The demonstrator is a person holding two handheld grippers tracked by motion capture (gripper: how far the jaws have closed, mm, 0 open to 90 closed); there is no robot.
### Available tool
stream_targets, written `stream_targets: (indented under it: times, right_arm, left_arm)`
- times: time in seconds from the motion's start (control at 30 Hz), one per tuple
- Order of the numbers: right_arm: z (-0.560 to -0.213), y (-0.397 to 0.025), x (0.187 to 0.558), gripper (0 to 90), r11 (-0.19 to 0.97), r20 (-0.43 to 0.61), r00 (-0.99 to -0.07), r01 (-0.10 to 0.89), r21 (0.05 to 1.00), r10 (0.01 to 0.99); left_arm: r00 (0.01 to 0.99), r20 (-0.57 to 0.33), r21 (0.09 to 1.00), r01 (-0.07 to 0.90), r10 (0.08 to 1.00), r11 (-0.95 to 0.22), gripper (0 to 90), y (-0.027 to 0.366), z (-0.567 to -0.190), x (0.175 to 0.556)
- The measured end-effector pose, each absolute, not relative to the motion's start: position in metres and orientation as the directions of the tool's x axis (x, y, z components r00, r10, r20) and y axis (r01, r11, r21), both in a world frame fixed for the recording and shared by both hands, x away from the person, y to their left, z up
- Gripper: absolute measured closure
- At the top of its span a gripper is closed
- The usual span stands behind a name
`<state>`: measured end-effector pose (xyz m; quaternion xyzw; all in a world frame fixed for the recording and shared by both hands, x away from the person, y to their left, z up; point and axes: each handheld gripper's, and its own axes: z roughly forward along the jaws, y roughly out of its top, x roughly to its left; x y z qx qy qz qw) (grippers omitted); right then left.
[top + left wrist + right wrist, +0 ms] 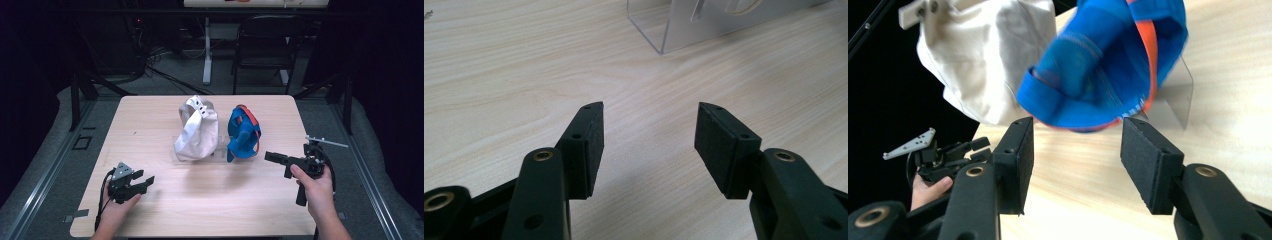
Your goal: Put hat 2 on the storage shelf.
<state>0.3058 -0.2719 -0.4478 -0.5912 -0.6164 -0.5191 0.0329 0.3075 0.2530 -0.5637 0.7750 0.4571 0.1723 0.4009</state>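
The right tongs [272, 157], released at centre right of the high view, lie just right of the blue cap [243, 134], far nearer than the released left tongs [145, 182] at lower left.

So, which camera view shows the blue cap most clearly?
The right gripper view: the blue cap is close and large, just beyond the open jaws. The high view shows it small, beside the white cap.

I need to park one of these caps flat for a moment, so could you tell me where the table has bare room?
Bare wood spans the near edge between the left gripper and right gripper, and the table's far-left corner. The middle is crowded: the white cap and blue cap sit side by side on a clear stand.
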Motion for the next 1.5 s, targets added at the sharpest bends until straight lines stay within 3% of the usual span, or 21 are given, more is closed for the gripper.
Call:
stream_targets:
  times: [0.3, 0.53, 1.5]
  right_arm:
    - [-0.495, -0.277, 0.292, 47.2, -0.235, 0.667, -0.295, 0.777, 0.584, 0.684]
    - [-0.528, -0.268, 0.278, 47.0, -0.186, 0.617, -0.329, 0.761, 0.622, 0.715]
    - [-0.561, -0.255, 0.273, 47.3, -0.19, 0.606, -0.357, 0.732, 0.654, 0.711]
  left_arm:
    - [0.517, -0.106, 0.778, 0.575, 0.85, -0.253, 45.9, 0.253, -0.565, 0.308]
    - [0.521, -0.102, 0.775, 0.575, 0.848, -0.26, 45.8, 0.253, -0.565, 0.308]
    - [0.527, -0.1, 0.781, 0.567, 0.844, -0.262, 45.4, 0.251, -0.565, 0.308]
